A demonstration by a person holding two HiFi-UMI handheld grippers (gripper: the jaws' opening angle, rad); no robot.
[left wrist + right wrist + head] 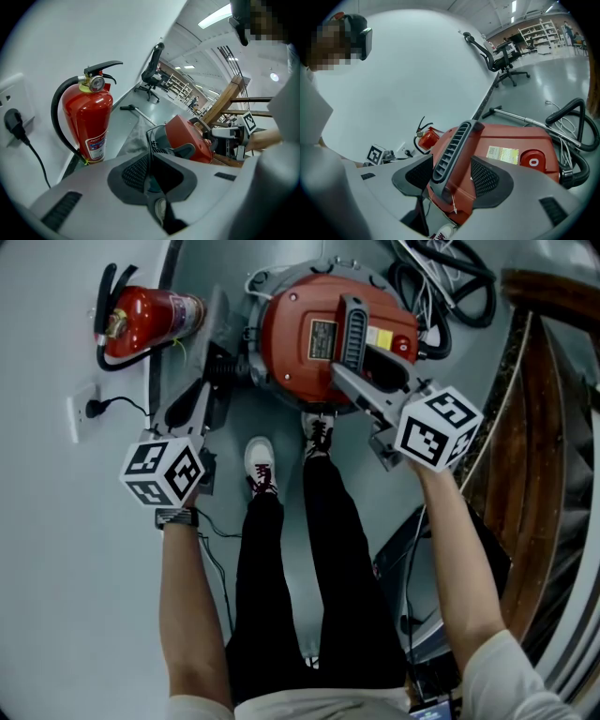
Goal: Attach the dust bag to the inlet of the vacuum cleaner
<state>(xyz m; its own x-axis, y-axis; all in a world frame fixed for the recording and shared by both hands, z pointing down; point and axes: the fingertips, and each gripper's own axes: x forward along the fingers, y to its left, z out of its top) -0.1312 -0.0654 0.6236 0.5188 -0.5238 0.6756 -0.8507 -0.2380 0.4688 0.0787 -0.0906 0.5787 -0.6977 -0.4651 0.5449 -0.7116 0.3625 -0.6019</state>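
Observation:
The red vacuum cleaner [300,334] stands on the floor in front of my feet, and its lid [511,140] is tilted up at my side. My right gripper [345,369] [452,164] is shut on the lid's grey ribbed handle [354,324] [452,150]. My left gripper [217,371] [150,161] is by the vacuum's left side, its pads together. A thin dark edge of the grey drum [159,136] runs up from its tips. No dust bag shows in any view.
A red fire extinguisher [150,320] [89,122] stands against the white wall beside a plugged socket [82,411]. The black hose [450,287] [576,140] and a metal wand [525,117] lie behind the vacuum. A wooden railing [544,409] runs along the right. My shoes [261,465] are just below the vacuum.

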